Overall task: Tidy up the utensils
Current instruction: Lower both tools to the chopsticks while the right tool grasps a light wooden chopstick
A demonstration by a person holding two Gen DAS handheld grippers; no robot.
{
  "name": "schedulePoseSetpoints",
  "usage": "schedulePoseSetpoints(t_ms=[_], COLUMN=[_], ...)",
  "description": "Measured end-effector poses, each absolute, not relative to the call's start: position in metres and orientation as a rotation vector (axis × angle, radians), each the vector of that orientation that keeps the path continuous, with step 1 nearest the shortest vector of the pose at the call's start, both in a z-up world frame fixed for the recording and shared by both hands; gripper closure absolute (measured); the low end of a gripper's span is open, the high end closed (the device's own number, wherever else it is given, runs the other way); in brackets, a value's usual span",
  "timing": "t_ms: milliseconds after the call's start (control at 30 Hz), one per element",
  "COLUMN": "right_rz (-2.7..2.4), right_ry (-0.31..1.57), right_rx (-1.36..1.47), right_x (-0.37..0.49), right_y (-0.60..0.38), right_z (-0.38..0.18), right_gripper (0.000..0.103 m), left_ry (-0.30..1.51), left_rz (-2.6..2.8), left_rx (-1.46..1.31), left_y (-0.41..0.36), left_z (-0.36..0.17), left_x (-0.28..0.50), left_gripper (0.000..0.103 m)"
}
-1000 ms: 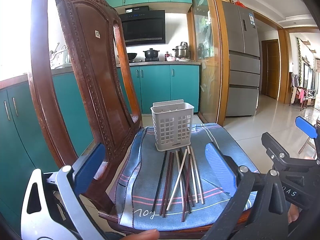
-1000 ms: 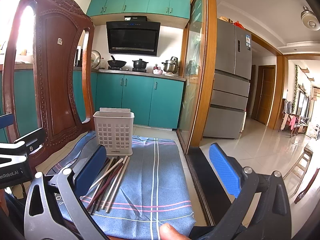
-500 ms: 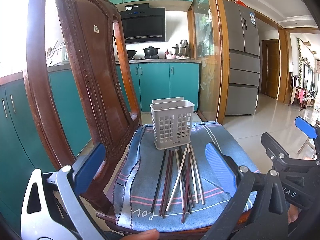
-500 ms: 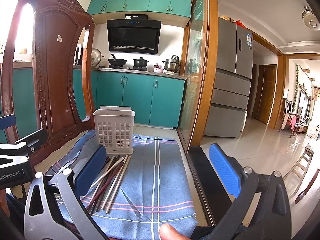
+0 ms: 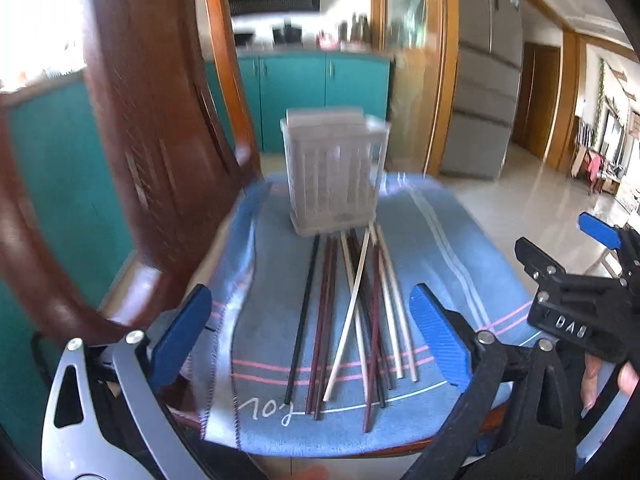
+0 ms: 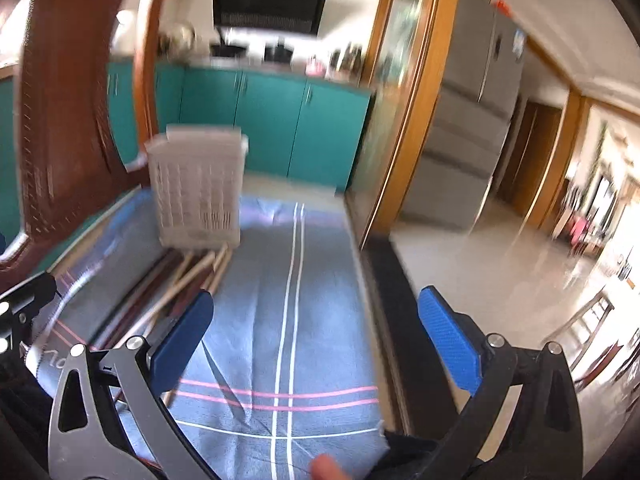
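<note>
Several chopsticks [image 5: 352,320], dark, reddish and pale, lie fanned on a blue striped cloth [image 5: 432,240] on a chair seat. A white perforated utensil holder [image 5: 334,172] stands upright at their far ends. My left gripper [image 5: 310,332] is open, just above the near ends of the chopsticks, holding nothing. My right gripper [image 6: 316,332] is open and empty over the cloth [image 6: 288,280], to the right of the chopsticks [image 6: 180,284] and the holder [image 6: 198,188]. The right gripper's body shows in the left wrist view [image 5: 580,292].
The carved wooden chair back [image 5: 152,128] rises close on the left. The seat's right edge [image 6: 368,280] drops to a tiled floor [image 6: 500,272]. Teal cabinets [image 6: 280,128], a wooden door frame [image 6: 404,120] and a fridge [image 6: 468,120] stand behind.
Both grippers have moved forward and tilted down toward the seat; the chopsticks and holder look larger and nearer. Both stay open. The view is motion-blurred.
</note>
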State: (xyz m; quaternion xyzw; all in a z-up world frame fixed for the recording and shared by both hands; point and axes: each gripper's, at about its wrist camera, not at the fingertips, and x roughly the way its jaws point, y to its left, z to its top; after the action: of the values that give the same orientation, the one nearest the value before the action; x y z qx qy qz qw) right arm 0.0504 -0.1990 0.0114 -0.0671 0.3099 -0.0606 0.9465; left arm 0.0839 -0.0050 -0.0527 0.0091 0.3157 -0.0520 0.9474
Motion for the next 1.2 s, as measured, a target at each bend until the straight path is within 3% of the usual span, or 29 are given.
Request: schedulePoseSetpoints(t_ms=[33, 67, 100, 167, 200, 500, 1200], right_rz=[-0.095, -0.056, -0.023, 0.047, 0.09, 0.226, 0.281], right_ry=[0.664, 0.703, 0.743, 0.818, 0.859, 1.142, 1.194], right_rx=[-0.115, -0.082, -0.045, 0.0, 0.017, 0.005, 0.155], right_x=[0.061, 0.074, 0.089, 0.118, 0.133, 0.238, 0.231], right_y=[-0.201, -0.203, -0.205, -0.201, -0.197, -0.143, -0.178], right_z=[0.006, 0.0, -0.008, -0.019, -0.025, -0.085, -0.093], right_gripper=[0.024, 0.044, 0.052, 0.071, 0.075, 0.076, 0.077], left_ry=[0.691, 0.73, 0.773, 0.843, 0.854, 1.037, 1.086], left_rz=[-0.121, -0.144, -0.167, -0.174, -0.163, -0.207, -0.114], left_rx=[0.004, -0.017, -0.039, -0.027, 0.012, -0.021, 0.009], left_y=[-0.002, 0.001, 0.003, 0.004, 0.001, 0.002, -0.019], left_z=[-0.06, -0.066, -0.071, -0.08, -0.083, -0.132, -0.167], left_x=[0.1, 0.114, 0.129, 0.163, 0.177, 0.259, 0.264], left_gripper=[0.04, 0.055, 0.074, 0.075, 0.075, 0.075, 0.075])
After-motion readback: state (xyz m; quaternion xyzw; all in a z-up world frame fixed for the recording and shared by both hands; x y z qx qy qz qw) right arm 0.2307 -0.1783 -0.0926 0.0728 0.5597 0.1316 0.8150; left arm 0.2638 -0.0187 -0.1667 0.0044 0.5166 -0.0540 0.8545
